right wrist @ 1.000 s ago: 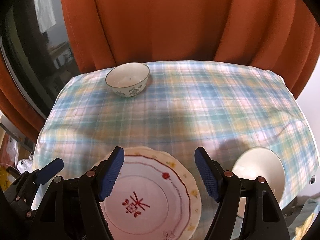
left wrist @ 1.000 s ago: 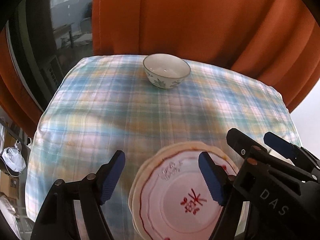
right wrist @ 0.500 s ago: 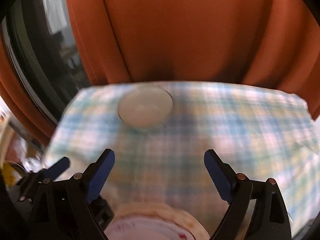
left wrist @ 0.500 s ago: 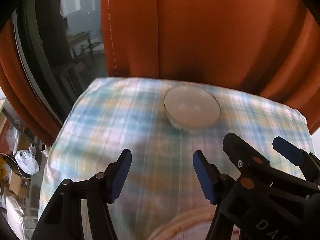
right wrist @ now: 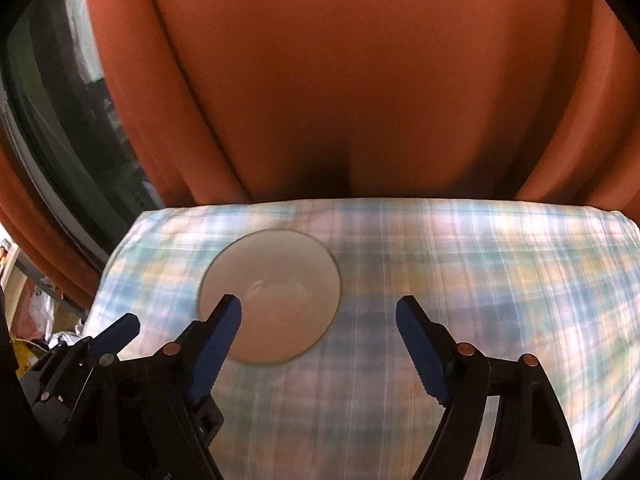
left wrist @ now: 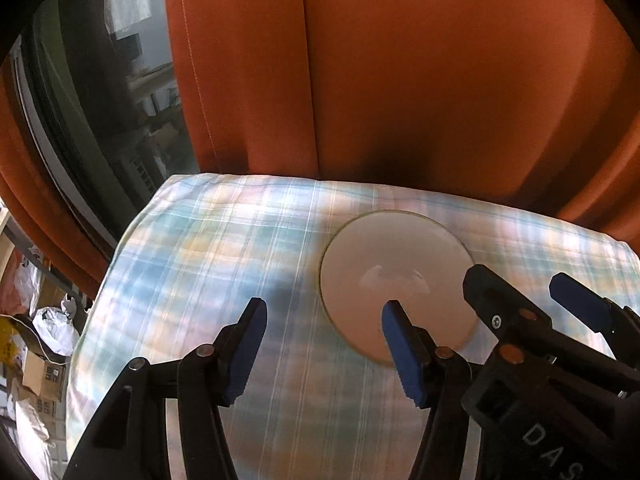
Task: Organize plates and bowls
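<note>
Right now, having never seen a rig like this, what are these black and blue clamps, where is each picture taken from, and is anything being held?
These are two hand-held grippers, one in each of a person's hands, each carrying a fisheye camera that looks along its fingers. The left gripper and right gripper hold nothing; both are closing on empty air. In each view the other gripper shows at the edge. On the plaid tablecloth stands one white bowl, just ahead of both grippers. Orange curtains hang behind the table.

Bare plaid tablecloth open right of the bowl, hemmed behind by orange curtain.
</note>
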`<move>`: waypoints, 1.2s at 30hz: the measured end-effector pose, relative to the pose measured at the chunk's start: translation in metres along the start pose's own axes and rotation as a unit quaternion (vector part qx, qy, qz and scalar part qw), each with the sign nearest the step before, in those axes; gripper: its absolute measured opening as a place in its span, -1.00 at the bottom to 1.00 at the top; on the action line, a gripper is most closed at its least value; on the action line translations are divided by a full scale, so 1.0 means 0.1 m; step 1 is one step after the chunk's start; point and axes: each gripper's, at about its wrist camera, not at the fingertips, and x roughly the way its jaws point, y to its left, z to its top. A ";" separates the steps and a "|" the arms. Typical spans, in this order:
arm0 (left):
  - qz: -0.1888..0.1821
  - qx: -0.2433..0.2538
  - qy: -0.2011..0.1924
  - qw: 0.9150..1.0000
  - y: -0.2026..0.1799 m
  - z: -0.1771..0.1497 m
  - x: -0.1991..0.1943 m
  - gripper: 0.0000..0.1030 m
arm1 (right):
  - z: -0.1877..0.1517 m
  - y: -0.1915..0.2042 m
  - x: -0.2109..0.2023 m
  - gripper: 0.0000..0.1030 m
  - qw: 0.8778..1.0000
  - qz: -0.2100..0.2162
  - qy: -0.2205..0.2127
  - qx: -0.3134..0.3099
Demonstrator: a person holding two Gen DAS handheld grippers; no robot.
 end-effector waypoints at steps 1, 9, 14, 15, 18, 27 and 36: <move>0.000 -0.002 0.000 1.000 0.00 0.02 0.07 0.15 | 0.01 -0.01 0.06 0.60 1.000 0.001 0.001 0.001; 0.012 -0.006 0.021 1.000 -0.05 0.11 0.54 -0.06 | 0.07 -0.08 0.56 0.19 0.999 0.002 0.030 0.019; 0.014 0.005 0.022 1.000 -0.14 0.12 0.66 -0.15 | 0.07 -0.13 0.75 0.03 0.999 -0.001 0.044 0.020; 0.012 0.008 0.024 1.000 -0.16 0.12 0.69 -0.19 | 0.07 -0.14 0.76 0.02 0.999 -0.002 0.043 0.019; 0.020 0.014 0.027 0.999 -0.21 0.12 0.75 -0.25 | 0.08 -0.16 0.83 -0.20 0.999 0.006 0.050 0.019; 0.006 0.010 0.047 0.999 -0.17 0.07 0.88 -0.47 | 0.01 -0.12 0.96 -0.60 0.997 0.019 0.068 0.017; 0.005 0.010 0.056 0.998 -0.15 0.08 0.83 -0.51 | 0.02 -0.09 0.94 -0.60 0.997 0.016 0.069 0.013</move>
